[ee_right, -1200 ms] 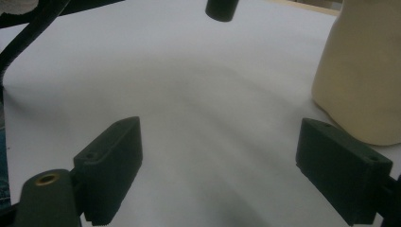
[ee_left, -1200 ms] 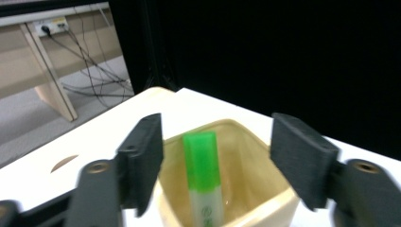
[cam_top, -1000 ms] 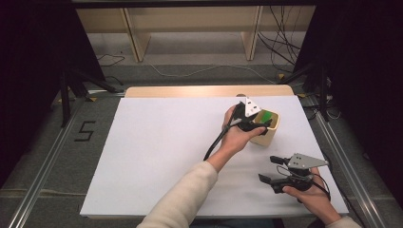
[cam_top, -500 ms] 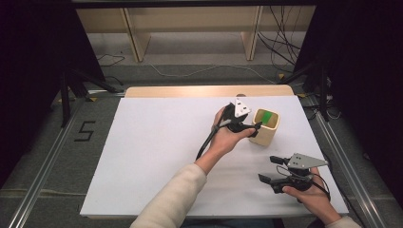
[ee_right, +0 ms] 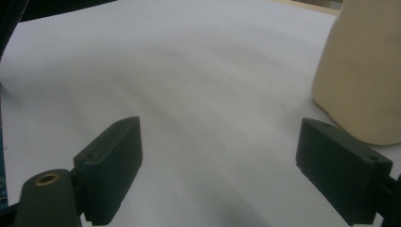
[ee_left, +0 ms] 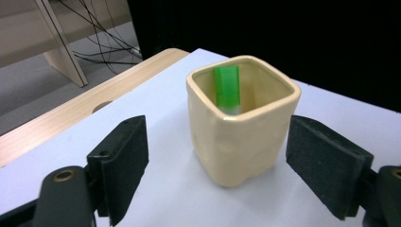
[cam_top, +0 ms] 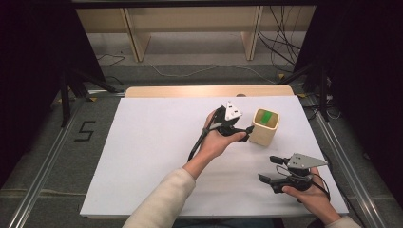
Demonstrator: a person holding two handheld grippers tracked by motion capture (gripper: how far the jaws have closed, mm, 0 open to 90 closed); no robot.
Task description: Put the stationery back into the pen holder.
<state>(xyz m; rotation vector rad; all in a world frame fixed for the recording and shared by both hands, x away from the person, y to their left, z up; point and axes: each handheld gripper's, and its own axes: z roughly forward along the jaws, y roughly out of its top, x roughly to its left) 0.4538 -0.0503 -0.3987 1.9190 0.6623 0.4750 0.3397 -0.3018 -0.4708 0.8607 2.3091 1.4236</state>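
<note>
High view. A cream cup [cam_top: 264, 127] stands upright right of centre in the frame, on the white table [cam_top: 142, 142]; a green block [cam_top: 267, 117] shows inside it. The left gripper [cam_top: 247, 132] lies just left of the cup, its tips close beside the cup's near wall. The right gripper [cam_top: 271, 168] rests low at the lower right, well apart from the cup, jaws spread and empty. Beyond the table's wooden far edge [cam_top: 209, 90] are a grey floor, shelf legs and loose cables; the sides of the frame are dark.

Left gripper view. The cup [ee_left: 241, 127] fills the centre, its walls glossy, squarish with rounded corners, and slightly dented. The block [ee_left: 227, 87] leans upright against the far inner wall. The left gripper's [ee_left: 236, 184] jaws stand wide open at lower left and lower right, to either side of the cup and nearer the camera, holding nothing. Judgement: the cup looks glazed ceramic, so stiff, fairly heavy, slippery and liable to chip; the two flat side walls, below the rim, offer the best hold. The block looks light and rigid.

Right gripper view. The right gripper's [ee_right: 217, 175] jaws are wide open over bare table [ee_right: 189, 71]; the cup's side [ee_right: 364, 71] rises at the upper right.
</note>
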